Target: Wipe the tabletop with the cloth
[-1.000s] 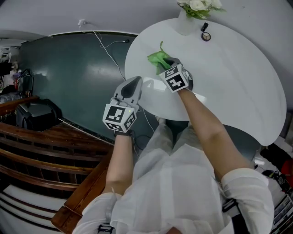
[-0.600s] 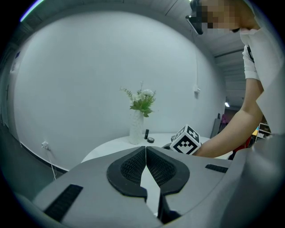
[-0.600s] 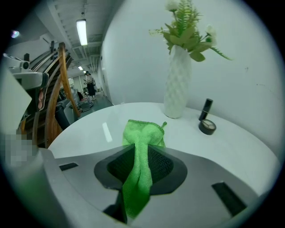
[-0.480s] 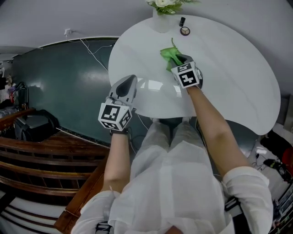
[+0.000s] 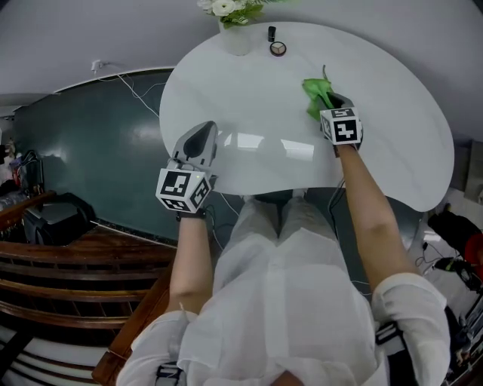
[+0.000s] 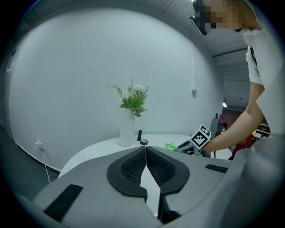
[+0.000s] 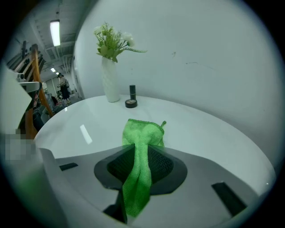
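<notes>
Two grippers are operating at the glossy, rounded white tabletop point(image 5: 249, 90). The right gripper point(image 5: 330, 104) is clamping the fluffy green cloth point(image 5: 315, 92), whose free end is lying on the table's right half. The left gripper point(image 5: 202, 134) is hovering at the near edge, jaws together, holding nothing. Caution: a stroke running toward the far edge is risking toppling the slender white vase point(image 5: 235, 39) or pushing the small round tin point(image 5: 278, 49).

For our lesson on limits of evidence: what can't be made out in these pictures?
Two small dark items beside the vase: too small in every view to identify.
Flowers: partly cut off by the head view's top edge.
The cloth's underside: under the right gripper in the head view, under its own folds elsewhere.
</notes>
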The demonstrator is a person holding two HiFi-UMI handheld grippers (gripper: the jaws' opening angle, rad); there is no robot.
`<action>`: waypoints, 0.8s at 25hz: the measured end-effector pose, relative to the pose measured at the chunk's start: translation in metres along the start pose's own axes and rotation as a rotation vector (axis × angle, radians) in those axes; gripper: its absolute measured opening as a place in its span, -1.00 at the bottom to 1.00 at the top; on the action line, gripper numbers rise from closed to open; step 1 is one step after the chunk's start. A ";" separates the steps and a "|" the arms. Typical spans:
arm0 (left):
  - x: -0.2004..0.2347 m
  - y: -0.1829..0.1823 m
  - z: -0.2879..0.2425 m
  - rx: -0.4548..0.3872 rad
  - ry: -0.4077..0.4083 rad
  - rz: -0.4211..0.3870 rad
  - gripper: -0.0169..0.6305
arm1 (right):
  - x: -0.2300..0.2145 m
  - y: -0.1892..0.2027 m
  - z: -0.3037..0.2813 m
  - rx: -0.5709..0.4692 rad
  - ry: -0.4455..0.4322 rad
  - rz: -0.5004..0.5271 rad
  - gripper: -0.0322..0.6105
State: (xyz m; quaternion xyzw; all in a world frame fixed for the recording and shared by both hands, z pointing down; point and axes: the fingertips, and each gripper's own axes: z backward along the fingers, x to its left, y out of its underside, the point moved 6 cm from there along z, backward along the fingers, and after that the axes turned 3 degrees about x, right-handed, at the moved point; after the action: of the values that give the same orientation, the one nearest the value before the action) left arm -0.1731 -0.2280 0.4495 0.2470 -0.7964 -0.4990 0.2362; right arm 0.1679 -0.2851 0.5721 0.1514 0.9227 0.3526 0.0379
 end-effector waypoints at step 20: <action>0.017 0.014 0.028 0.023 -0.053 0.016 -0.89 | 0.030 0.072 0.055 0.023 0.136 -0.174 -0.64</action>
State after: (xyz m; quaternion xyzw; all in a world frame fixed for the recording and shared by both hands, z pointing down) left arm -0.2057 -0.2148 0.4540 0.2301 -0.8101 -0.4940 0.2163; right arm 0.1674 -0.1903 0.5798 0.0466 0.9368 0.3468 0.0039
